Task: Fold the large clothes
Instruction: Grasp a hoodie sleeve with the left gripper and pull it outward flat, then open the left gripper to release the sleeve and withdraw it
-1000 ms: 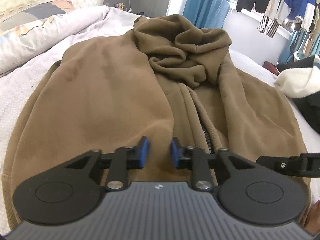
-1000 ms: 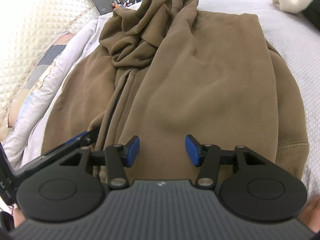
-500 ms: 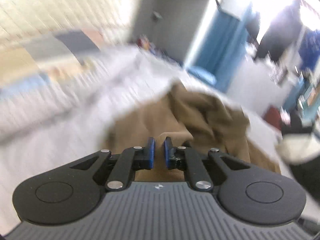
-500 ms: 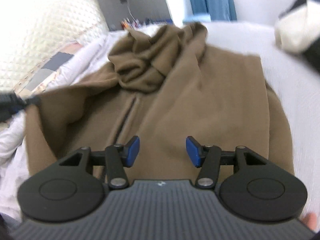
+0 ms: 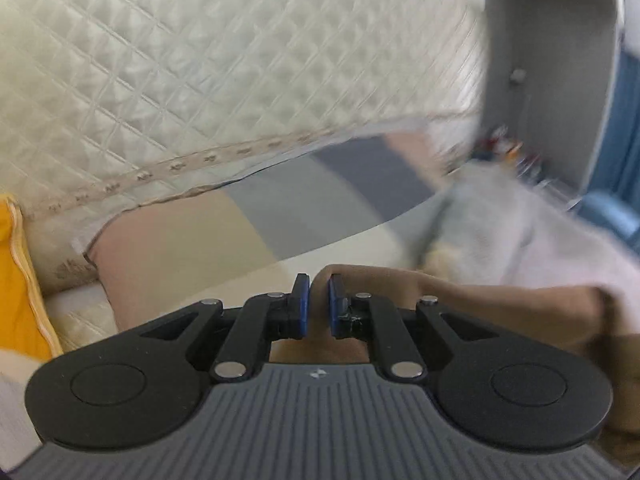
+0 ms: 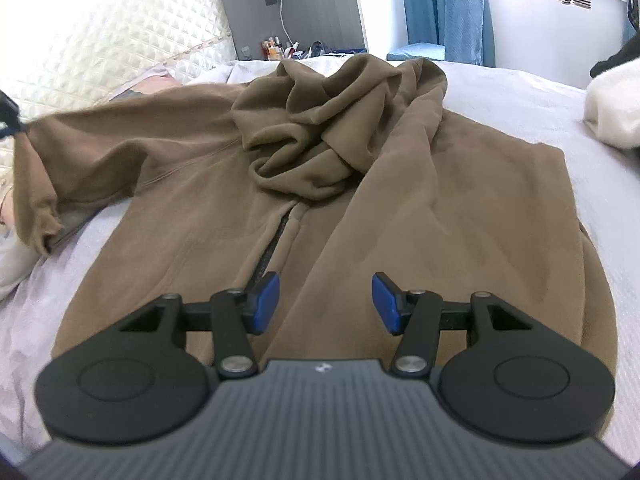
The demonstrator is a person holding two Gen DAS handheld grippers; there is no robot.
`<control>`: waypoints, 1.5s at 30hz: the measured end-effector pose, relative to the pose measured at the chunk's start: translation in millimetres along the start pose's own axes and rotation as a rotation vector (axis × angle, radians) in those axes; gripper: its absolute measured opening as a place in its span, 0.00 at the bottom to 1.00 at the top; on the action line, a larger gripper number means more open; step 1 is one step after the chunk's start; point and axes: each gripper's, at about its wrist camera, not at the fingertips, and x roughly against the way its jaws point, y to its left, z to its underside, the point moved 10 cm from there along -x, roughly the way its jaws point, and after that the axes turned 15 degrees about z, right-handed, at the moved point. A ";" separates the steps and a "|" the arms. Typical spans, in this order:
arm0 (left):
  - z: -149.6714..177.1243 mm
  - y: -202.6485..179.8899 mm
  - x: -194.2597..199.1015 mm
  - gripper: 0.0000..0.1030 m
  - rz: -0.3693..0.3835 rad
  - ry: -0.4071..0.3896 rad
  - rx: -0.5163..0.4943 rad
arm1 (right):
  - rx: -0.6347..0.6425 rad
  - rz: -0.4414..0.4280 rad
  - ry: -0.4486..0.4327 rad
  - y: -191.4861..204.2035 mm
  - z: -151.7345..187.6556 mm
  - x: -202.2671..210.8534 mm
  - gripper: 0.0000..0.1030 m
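A brown zip hoodie (image 6: 440,200) lies front up on the bed, hood (image 6: 332,120) bunched at the far end. Its left sleeve (image 6: 120,132) is stretched out to the left, its cuff held up at the frame edge. My left gripper (image 5: 317,304) is shut on that brown sleeve (image 5: 440,292), pointing at the headboard. My right gripper (image 6: 326,300) is open and empty, hovering over the hoodie's lower front beside the zip (image 6: 272,248).
A quilted cream headboard (image 5: 200,80) and a patchwork pillow (image 5: 280,216) lie to the left. A yellow cushion (image 5: 16,272) is at the far left. A white garment pile (image 6: 616,108) sits at the right. The grey bedspread (image 6: 520,92) surrounds the hoodie.
My left gripper closed on the sleeve and pulled it out to the left, toward the headboard. The right gripper stayed open and drew back slightly over the hoodie's front.
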 end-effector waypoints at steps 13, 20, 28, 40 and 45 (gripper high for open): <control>50.4 22.5 -74.6 0.14 -0.109 0.087 -0.062 | 0.011 -0.005 0.095 15.0 6.3 -39.2 0.54; 46.8 -24.4 -21.4 0.60 0.015 0.106 -0.051 | -0.012 -0.039 0.080 12.4 6.3 -22.8 0.53; 90.0 -109.0 76.3 0.60 0.236 0.105 -0.034 | 0.004 -0.087 0.037 9.7 10.1 14.0 0.53; 243.4 -243.2 190.9 0.60 0.597 0.223 -0.032 | 0.062 -0.197 0.015 15.3 29.5 67.7 0.53; 310.8 -269.3 190.5 0.30 0.702 0.314 0.013 | 0.020 -0.221 0.037 7.7 33.7 74.1 0.54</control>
